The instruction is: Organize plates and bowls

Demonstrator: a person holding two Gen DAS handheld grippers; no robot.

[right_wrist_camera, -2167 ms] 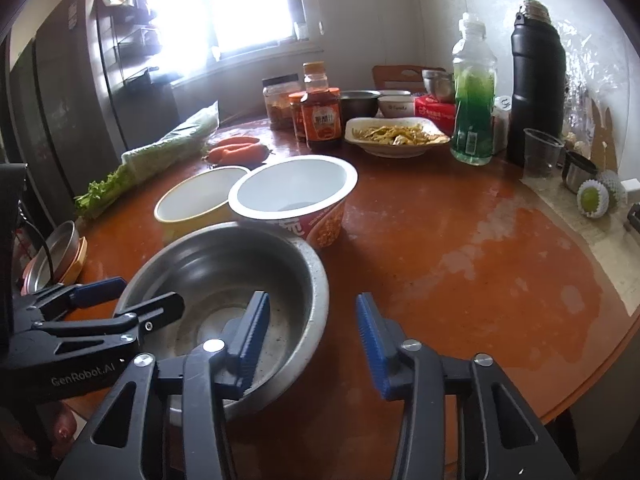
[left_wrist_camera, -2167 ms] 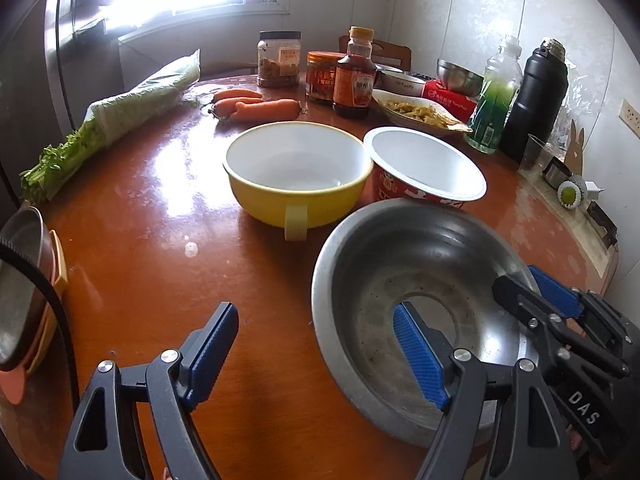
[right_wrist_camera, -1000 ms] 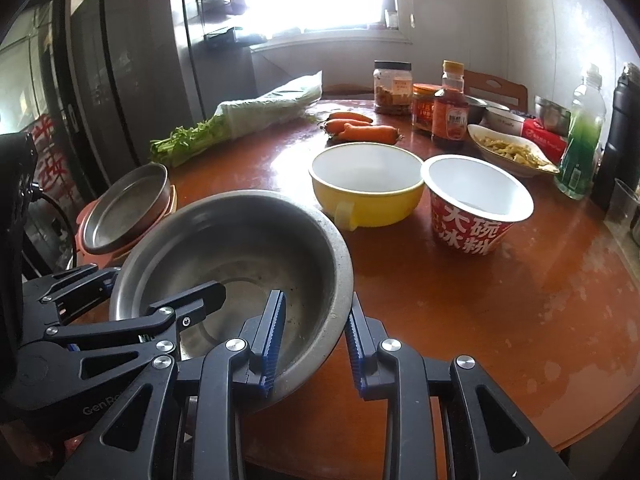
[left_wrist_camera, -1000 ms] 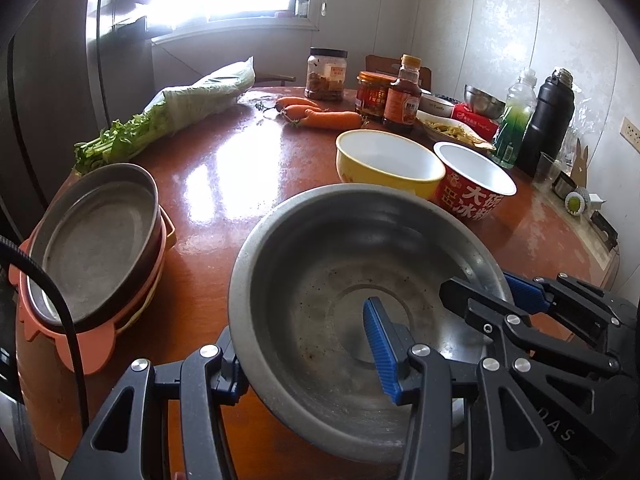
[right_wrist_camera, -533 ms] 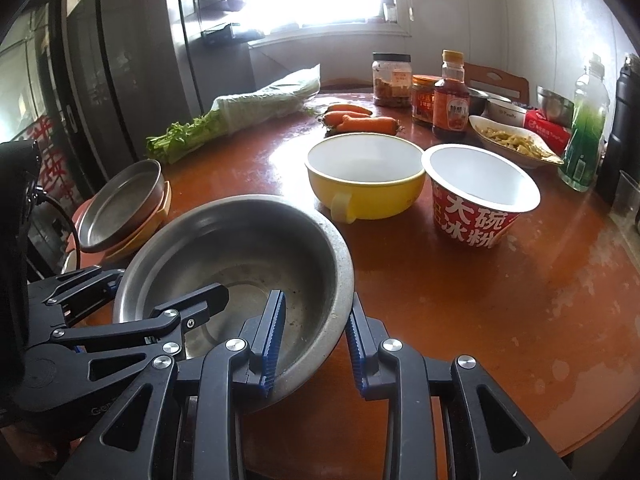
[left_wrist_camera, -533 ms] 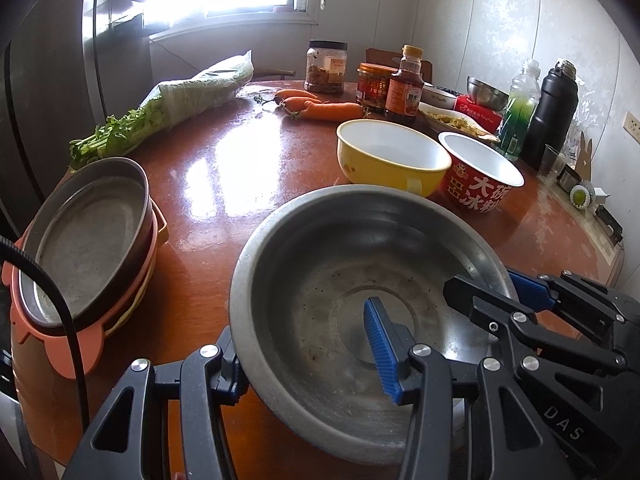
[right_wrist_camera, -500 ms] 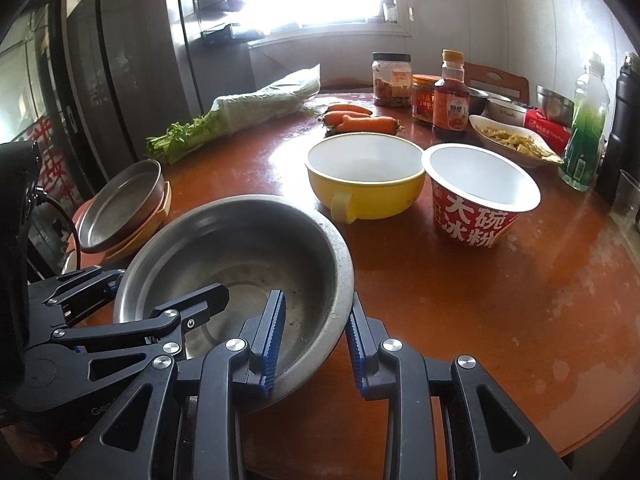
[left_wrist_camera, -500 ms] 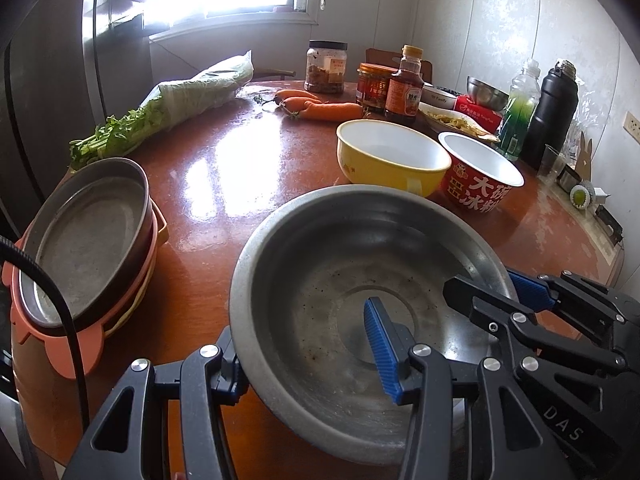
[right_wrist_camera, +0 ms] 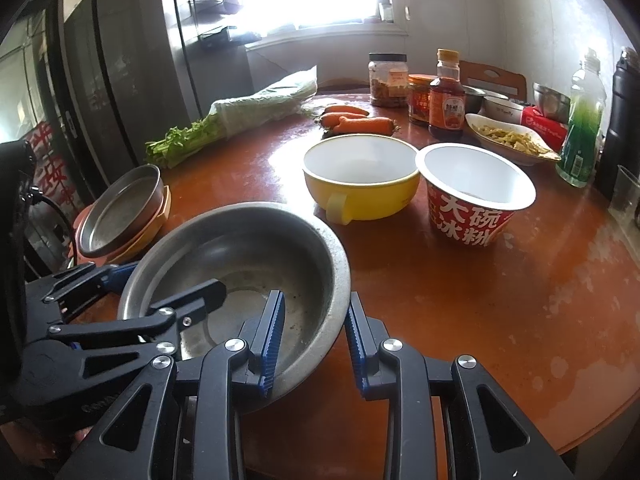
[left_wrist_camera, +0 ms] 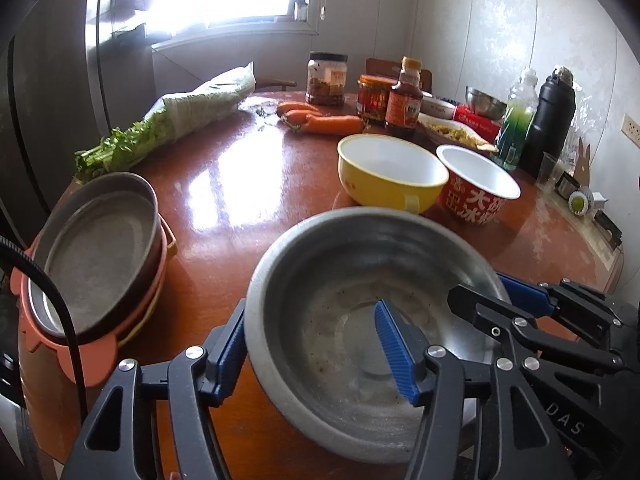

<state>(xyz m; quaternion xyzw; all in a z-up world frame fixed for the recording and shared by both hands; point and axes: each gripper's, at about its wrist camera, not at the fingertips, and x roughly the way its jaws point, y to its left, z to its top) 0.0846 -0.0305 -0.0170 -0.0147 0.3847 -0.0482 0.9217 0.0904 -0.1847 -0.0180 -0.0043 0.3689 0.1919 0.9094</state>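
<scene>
Your steel bowl (left_wrist_camera: 360,320) sits low and centre in the left wrist view, close to the near edge of the round worktop (left_wrist_camera: 248,184). In the lower left of that view the stack of plates (left_wrist_camera: 96,256) overhangs the worktop's rim. Between the stack and the bowl runs a strip of bare worktop, and a broader bare stretch opens toward the upper middle, up to the carrots (left_wrist_camera: 324,122) and the bagged greens (left_wrist_camera: 192,116). Just beyond the bowl stand the yellow bowl (left_wrist_camera: 388,176) and the red paper bowl (left_wrist_camera: 476,188), touching or nearly so.

In the right wrist view, the right half of the frame is open worktop out to its curved edge at lower right.

Your left gripper (left_wrist_camera: 316,352) straddles the bowl's near-left rim; its jaws have just been opening, and the outer pad now stands slightly off the wall, so it is released. Your right gripper (right_wrist_camera: 314,332) is clamped on the bowl's right rim, one pad inside, one outside.

Against half a second ago, the left outer finger has swung out into plain view; bowl, stack and the right gripper's clamp are unchanged.
</scene>
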